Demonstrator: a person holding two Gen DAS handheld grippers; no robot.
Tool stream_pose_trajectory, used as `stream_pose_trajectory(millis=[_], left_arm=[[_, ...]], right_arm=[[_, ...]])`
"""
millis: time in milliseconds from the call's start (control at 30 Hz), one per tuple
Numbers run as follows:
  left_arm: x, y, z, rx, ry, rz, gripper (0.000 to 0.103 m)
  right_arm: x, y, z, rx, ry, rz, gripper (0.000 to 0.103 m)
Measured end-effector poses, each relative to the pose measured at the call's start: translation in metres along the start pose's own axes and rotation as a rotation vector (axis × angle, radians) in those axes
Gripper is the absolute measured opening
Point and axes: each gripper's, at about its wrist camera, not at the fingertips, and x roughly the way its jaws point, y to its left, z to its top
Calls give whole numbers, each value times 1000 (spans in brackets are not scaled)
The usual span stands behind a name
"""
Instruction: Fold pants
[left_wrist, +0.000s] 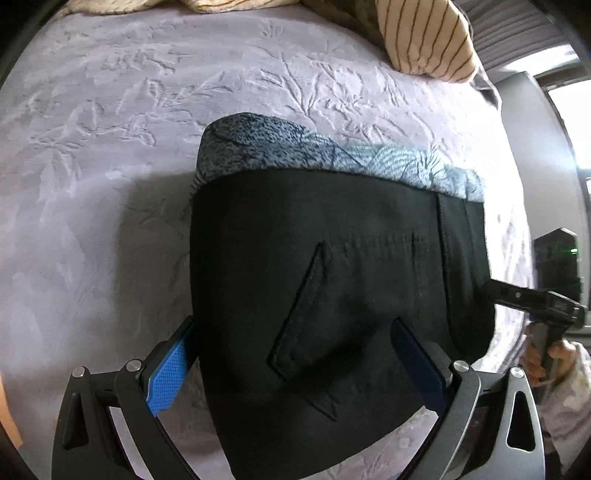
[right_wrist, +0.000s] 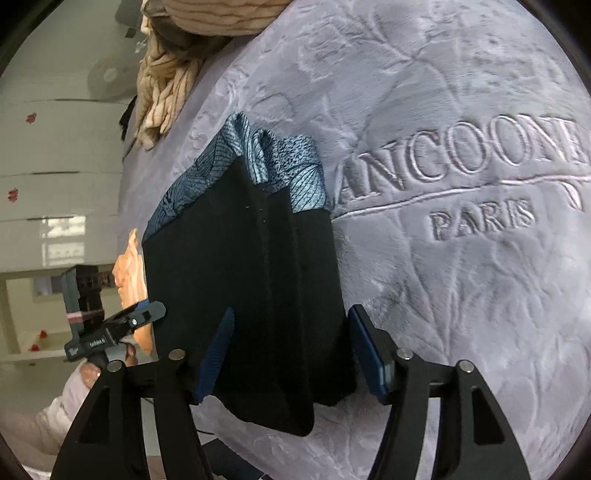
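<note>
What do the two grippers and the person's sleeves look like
Both grippers, left gripper and right gripper, have black linkage arms with silver pivot pins and blue textured finger pads. The sleeve at the wrist is pale, whitish fabric.

- Bed covering (left_wrist: 147, 110): grey-lilac plush, embossed with leaf and branch pattern; lettering (right_wrist: 476, 177) reading "ANCOONE" over "PARIS", left edge of first word hidden.
- Striped bedding (left_wrist: 424, 37): cream with thin brown lines, bunched at far edge of bed.
- Knitted cream fabric (right_wrist: 166, 92): heaped at bed corner, hanging over the side.
- Wall (right_wrist: 55, 147): pale panels, small red flower motifs.
- Window (left_wrist: 569, 110): bright daylight, far right, overexposed.
- Dark box (left_wrist: 554, 254): beside bed, small green light lit.
</note>
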Motion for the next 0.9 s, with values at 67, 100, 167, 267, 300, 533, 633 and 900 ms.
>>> stream_pose_trajectory(millis=[67,100,167,267,300,533,633,900], left_arm=[[-1,10,3,-6,2,-37,101],[2,15,4,-10,4,-56,101],[5,19,4,-11,4,-63,101],[16,20,6,-2,8,-80,101],[19,18,4,1,9,-88,101],[20,9,1,-31,-8,-70,93],[3,4,-7,-19,-38,-53,80],[-48,1,-41,-32,-66,-41,71]], right_arm=[[2,-4,1,-8,16,26,70],[4,-7,2,-9,23,42,70],[7,-13,6,-9,32,84,70],[13,-17,12,-14,47,131,70],[17,-18,16,-15,52,153,71],[28,-31,22,94,39,211,59],[21,-27,16,103,30,221,48],[-6,11,-3,37,36,273,42]])
